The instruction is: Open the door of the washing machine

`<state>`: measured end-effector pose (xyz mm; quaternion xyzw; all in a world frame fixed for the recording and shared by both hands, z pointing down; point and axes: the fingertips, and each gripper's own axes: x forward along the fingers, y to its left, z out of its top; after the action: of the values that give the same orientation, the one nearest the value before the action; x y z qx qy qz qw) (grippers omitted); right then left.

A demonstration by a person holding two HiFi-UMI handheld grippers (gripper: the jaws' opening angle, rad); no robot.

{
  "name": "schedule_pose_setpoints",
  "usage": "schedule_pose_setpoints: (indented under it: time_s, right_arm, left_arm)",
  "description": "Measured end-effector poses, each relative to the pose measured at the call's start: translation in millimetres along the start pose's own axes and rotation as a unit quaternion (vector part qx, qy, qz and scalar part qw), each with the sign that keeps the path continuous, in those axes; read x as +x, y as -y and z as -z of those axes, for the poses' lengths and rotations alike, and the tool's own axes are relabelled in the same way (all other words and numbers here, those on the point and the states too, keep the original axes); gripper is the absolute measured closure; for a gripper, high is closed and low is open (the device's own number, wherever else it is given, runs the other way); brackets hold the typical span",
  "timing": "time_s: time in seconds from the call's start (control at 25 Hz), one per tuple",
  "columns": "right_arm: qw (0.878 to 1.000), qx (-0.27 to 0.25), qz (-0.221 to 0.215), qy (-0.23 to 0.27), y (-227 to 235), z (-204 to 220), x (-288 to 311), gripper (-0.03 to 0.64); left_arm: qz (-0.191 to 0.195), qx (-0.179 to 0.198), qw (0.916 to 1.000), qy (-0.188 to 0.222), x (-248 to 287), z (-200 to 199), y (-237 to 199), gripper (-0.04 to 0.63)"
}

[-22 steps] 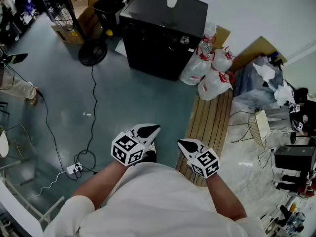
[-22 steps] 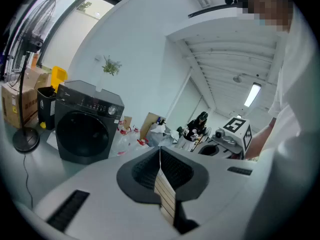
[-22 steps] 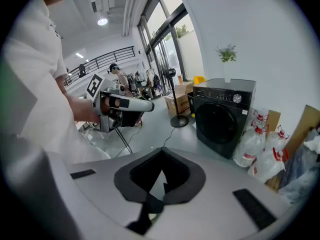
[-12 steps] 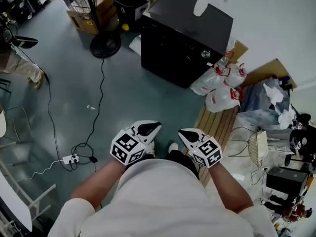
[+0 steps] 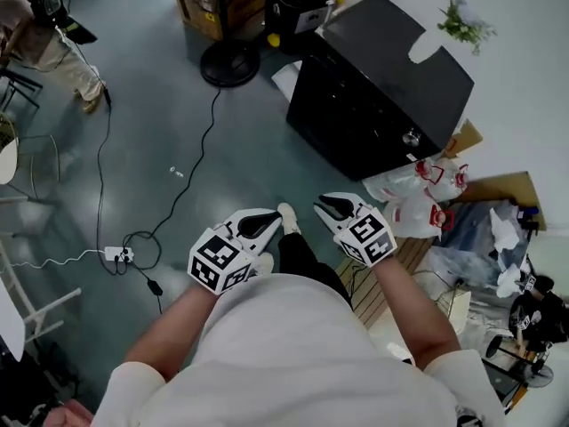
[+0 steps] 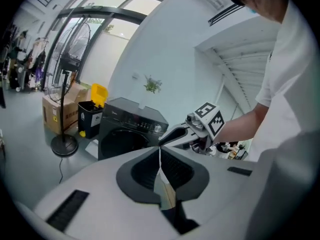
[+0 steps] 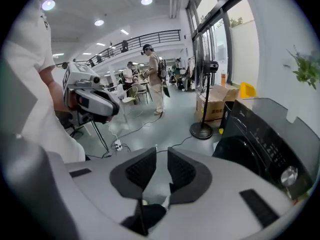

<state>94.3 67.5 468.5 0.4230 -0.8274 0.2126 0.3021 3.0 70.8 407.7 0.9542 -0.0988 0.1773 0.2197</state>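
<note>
One black washing machine stands ahead, its door closed and the panel print too small to read. Two hand-held grippers hang well short of it: the left hand-held gripper is clenched on nothing, and the right hand-held gripper is released, jaws apart.

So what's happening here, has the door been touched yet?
A person holding a tool in each hand stands some way short of the black washing machine, both tools out in front and touching nothing. The left tool has its jaws together; the right tool has them slightly apart and empty. The machine's round door looks closed, so opening it has not begun.
</note>
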Motion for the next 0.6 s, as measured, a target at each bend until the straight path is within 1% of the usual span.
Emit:
schedule_pose_setpoints:
  time_s: [0.08,0.2,0.36,0.48,0.6]
  right_arm:
    - [0.999,-0.036,-0.003,-0.015,31.0,-13.7,19.8,0.535]
    - [0.995,-0.084,-0.011,-0.048,82.8,-26.8,53.3,0.534]
    - [0.988,-0.114,-0.021,-0.102,151.1,-30.9,100.3,0.530]
    - [0.981,-0.136,-0.015,-0.137,204.2,-30.5,139.3,0.526]
    - [0.971,-0.166,0.006,-0.169,255.3,-31.0,178.8,0.518]
  left_arm:
    - [-0.023,-0.004,0.9997,0.005,1.5,-12.3,-18.2,0.575]
    - [-0.049,-0.021,0.9985,0.008,8.6,-29.4,-39.8,0.575]
    - [-0.067,-0.051,0.9964,0.012,25.3,-47.5,-64.3,0.575]
    - [-0.077,-0.073,0.9941,0.020,41.5,-56.8,-80.7,0.575]
    - [-0.083,-0.086,0.9925,0.026,54.7,-64.5,-94.9,0.575]
